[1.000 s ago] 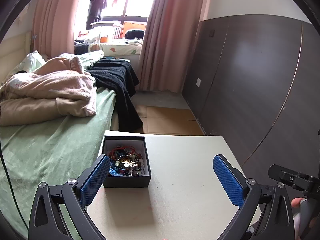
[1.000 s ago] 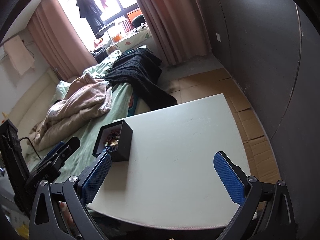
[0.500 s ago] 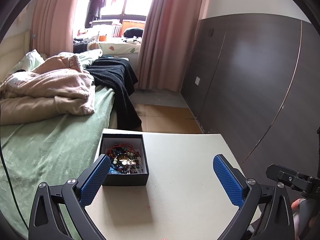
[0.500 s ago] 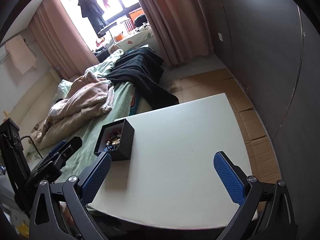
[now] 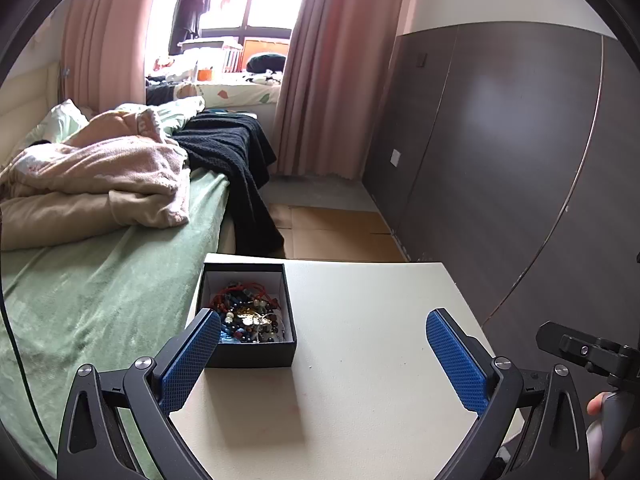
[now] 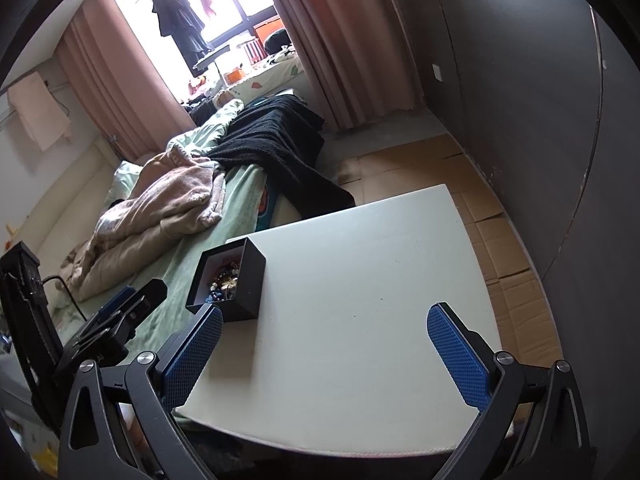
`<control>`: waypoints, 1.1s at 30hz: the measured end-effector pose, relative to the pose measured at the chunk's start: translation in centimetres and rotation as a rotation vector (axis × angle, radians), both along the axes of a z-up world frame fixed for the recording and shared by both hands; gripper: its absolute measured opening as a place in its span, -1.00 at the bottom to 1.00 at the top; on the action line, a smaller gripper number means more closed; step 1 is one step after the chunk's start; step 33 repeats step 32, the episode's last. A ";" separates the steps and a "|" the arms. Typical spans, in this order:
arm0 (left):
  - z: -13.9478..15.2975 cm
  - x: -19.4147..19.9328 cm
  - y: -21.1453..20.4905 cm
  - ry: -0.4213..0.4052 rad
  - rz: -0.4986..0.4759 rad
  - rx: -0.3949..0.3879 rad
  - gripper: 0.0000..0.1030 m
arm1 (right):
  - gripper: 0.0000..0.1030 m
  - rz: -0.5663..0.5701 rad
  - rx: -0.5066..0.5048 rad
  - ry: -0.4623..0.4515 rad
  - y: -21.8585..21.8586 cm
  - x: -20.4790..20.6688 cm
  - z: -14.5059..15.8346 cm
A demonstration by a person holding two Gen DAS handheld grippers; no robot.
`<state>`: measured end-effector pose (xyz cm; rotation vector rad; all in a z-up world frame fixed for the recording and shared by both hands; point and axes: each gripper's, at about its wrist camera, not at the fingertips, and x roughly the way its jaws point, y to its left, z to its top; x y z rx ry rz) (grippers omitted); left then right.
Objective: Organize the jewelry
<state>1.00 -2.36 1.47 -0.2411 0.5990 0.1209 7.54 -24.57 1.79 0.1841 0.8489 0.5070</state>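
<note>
Two hand-held grippers hover above a pale tabletop, both spread wide and holding nothing. The left gripper [image 5: 323, 354] has its blue textured pads far apart; the left pad [image 5: 192, 360] sits in front of the near left corner of a small black box, though whether it touches the box cannot be told. The right gripper [image 6: 325, 354] is equally wide open over bare table [image 6: 360, 280], with the box up and to its left.

The black jewelry box [image 5: 250, 354] is open-topped with a white lining. It stands near the table's left edge, next to a bed [image 5: 100, 292]. Inside is a tangled heap of jewelry [image 5: 248, 316]: red cord, dark and blue beads, pale beads and a gold-coloured piece in the middle.

The jewelry is probably light, loose and slippery, and the strands look intertwined, so lifting one may drag others along. A single strand or cord lying on top of the heap seems the best place to pinch, with the tips coming straight down from above. The box itself looks like stiff, light card that could slide or tip if knocked; the other gripper could steady it by an outside wall.

Beyond the table, the bed has a green cover, a rumpled pink blanket [image 5: 100, 176] and a black throw [image 5: 236, 156]. Further off are pink curtains [image 5: 332, 72], a bright window and dark wall panels [image 5: 500, 140].
</note>
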 end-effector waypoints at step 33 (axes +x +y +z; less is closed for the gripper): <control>-0.3 -0.2 -0.7 0.019 -0.015 0.033 0.99 | 1.00 -0.021 -0.014 0.031 -0.6 0.0 -0.4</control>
